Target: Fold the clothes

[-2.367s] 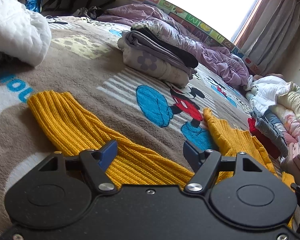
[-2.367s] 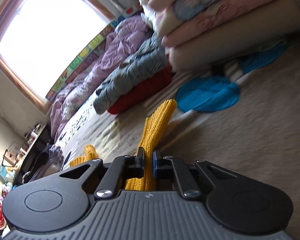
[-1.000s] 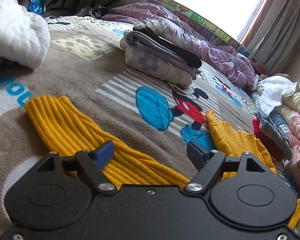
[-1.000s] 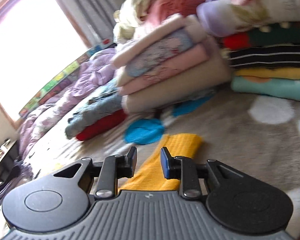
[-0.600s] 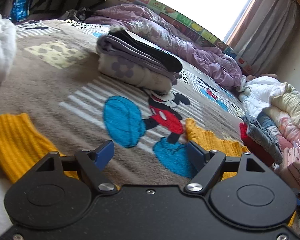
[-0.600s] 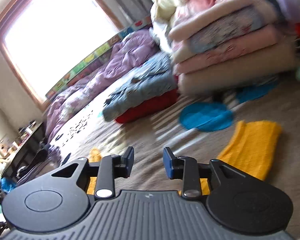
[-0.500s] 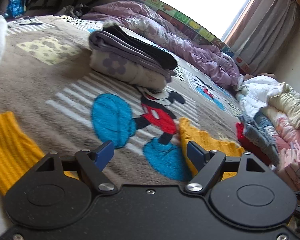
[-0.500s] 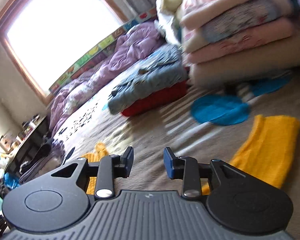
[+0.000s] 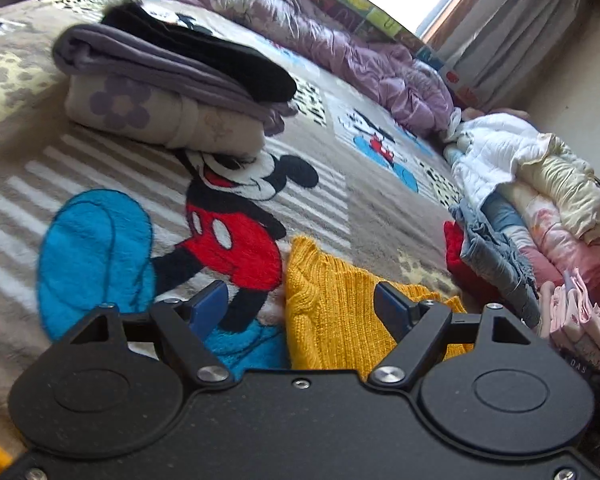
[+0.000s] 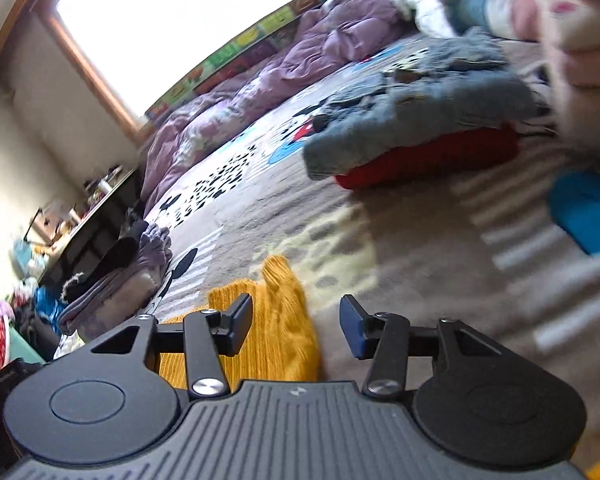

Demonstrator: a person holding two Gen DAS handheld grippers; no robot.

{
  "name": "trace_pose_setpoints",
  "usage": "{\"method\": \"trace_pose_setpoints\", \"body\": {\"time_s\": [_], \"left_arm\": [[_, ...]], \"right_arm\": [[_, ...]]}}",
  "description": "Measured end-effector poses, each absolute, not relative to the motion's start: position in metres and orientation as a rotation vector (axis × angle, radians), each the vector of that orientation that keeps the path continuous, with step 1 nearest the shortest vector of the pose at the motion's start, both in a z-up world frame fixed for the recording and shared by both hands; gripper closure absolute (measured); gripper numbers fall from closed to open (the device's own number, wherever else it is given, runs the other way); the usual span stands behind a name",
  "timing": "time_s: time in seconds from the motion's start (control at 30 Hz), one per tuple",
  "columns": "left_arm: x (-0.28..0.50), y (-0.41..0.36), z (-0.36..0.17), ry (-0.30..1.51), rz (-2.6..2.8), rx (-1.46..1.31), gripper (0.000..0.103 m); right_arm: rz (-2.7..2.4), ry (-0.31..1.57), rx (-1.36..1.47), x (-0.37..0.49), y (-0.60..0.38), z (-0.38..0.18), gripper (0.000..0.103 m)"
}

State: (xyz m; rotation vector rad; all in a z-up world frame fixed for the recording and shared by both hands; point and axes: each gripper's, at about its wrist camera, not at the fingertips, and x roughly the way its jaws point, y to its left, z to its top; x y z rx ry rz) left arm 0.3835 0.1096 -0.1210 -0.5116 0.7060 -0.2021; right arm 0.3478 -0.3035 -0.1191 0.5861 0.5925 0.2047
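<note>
Yellow knit sweater [image 9: 332, 312] is shown on the cartoon blanket [image 9: 340, 200], flanked by folded piles [image 9: 160, 92]; left hand-held gripper [image 9: 300, 312] released, right hand-held gripper [image 10: 296, 324] opening, empty.

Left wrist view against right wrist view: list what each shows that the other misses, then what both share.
Only the left wrist view shows the left gripper, open and empty, the red-shorts mouse print and the white jacket. Only the right wrist view shows the right gripper, jaws opening with nothing pressed between them, the window and a dark table. Both share the yellow sweater, purple duvet, folded grey stack, and denim on a red garment.
</note>
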Motion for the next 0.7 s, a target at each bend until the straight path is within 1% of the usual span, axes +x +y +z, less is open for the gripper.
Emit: {"method": "trace_pose_setpoints", "body": {"time_s": [0.2, 0.47, 0.57, 0.6, 0.63, 0.67, 0.7], "left_arm": [[0.419, 0.105, -0.131, 0.751, -0.213, -0.477, 0.023], [0.445, 0.097, -0.14, 0.805, -0.287, -0.427, 0.024], [0.448, 0.091, -0.145, 0.816, -0.296, -0.404, 0.029], [0.448, 0.089, -0.145, 0.812, -0.304, -0.39, 0.035], [0.448, 0.087, -0.145, 0.805, -0.315, -0.381, 0.042], [0.448, 0.085, -0.146, 0.802, -0.331, -0.377, 0.069], [0.449, 0.085, -0.148, 0.801, -0.347, -0.379, 0.09]], "right_arm": [[0.25, 0.622, 0.535, 0.383, -0.301, -0.12, 0.054], [0.37, 0.674, 0.495, 0.415, -0.302, -0.126, 0.054], [0.411, 0.698, 0.487, 0.419, -0.3, -0.13, 0.055], [0.419, 0.709, 0.488, 0.42, -0.3, -0.133, 0.056], [0.433, 0.718, 0.495, 0.421, -0.3, -0.137, 0.067], [0.447, 0.724, 0.514, 0.422, -0.302, -0.141, 0.083], [0.461, 0.718, 0.559, 0.422, -0.306, -0.145, 0.087]]}}
